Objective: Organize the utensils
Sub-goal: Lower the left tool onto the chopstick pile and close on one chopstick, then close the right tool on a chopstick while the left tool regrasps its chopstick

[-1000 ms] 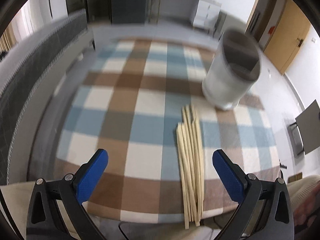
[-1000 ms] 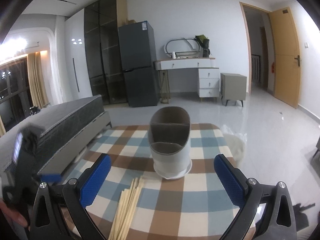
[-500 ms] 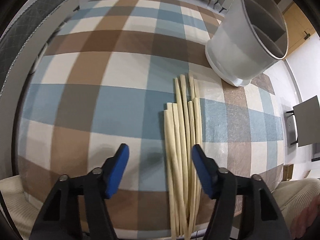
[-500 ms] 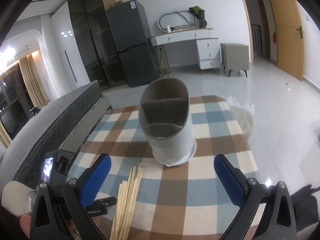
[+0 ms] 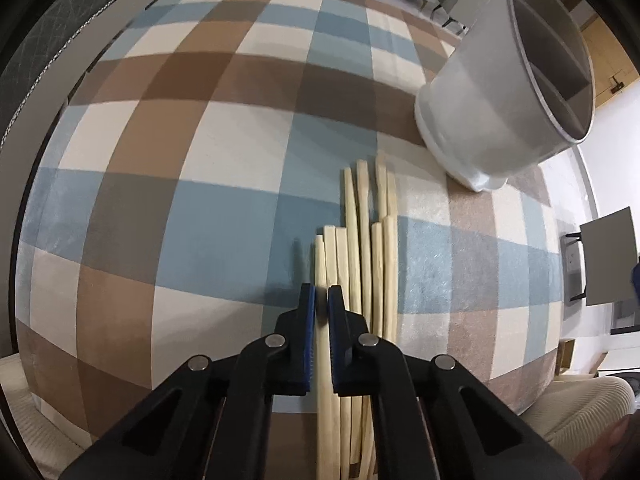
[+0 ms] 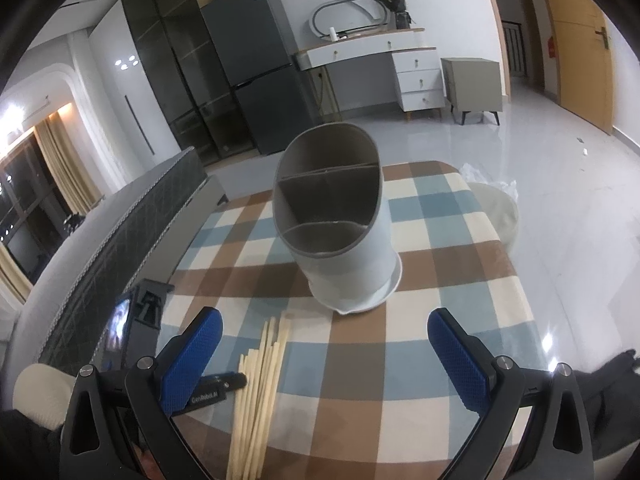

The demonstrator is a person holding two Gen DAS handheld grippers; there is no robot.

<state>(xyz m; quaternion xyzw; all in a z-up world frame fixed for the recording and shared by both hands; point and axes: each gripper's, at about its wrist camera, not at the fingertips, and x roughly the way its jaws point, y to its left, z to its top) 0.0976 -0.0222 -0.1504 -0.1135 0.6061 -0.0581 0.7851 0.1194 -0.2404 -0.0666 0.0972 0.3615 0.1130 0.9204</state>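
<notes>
Several pale wooden chopsticks (image 5: pixel 368 248) lie side by side on the checked tablecloth (image 5: pixel 192 168); they also show in the right wrist view (image 6: pixel 260 376). My left gripper (image 5: pixel 321 300) is down on the cloth, shut on the leftmost chopstick (image 5: pixel 320 264) of the bundle. A grey utensil holder (image 5: pixel 508 88) with divided compartments stands empty behind the chopsticks, also in the right wrist view (image 6: pixel 336 224). My right gripper (image 6: pixel 320 344) is open and empty, held above the table's near side facing the holder.
The table edge runs close below the chopsticks' near ends. A dark bench or bed (image 6: pixel 120 240) flanks the table's left side. A chair (image 5: pixel 600 256) stands on the floor to the right. A fridge (image 6: pixel 256 72) and desk (image 6: pixel 368 64) stand far behind.
My left gripper has dropped to the cloth and closed from wide open onto the leftmost chopstick. My right gripper has tilted down slightly and stays open.
</notes>
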